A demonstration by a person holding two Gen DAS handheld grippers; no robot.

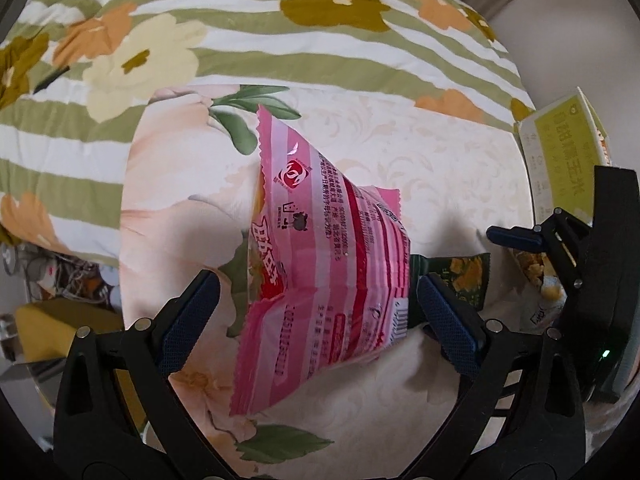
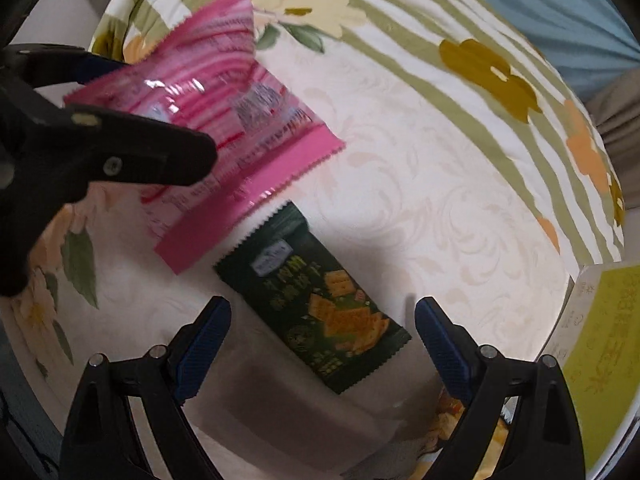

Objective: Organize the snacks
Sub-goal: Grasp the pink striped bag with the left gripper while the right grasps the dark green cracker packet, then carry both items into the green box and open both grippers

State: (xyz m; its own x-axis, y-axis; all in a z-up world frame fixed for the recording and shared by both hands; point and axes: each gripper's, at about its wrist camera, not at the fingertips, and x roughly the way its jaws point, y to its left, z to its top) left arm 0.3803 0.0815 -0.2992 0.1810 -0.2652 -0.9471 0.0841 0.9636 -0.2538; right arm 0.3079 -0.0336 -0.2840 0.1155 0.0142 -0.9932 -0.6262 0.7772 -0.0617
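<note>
Both tongs spread: left tongs (image 1: 316,312) straddling the pink snack bag (image 1: 324,264), right tongs (image 2: 322,334) over the green cracker packet (image 2: 320,312) on the bed (image 2: 420,184). Best centred before squeezing, gently

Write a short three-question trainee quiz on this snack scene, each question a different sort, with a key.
1. True or false: the right gripper is clamped on the dark green cracker packet.
2. Which snack lies between the left gripper's fingers? A pink packet; B green packet; C yellow-green box.
3. Fill in: the snacks lie on a cream, floral ____.

Key:
1. False; its fingers stand open either side of the packet.
2. A, the pink packet.
3. Bedsheet; the yellow-green box sits at its edge.
</note>
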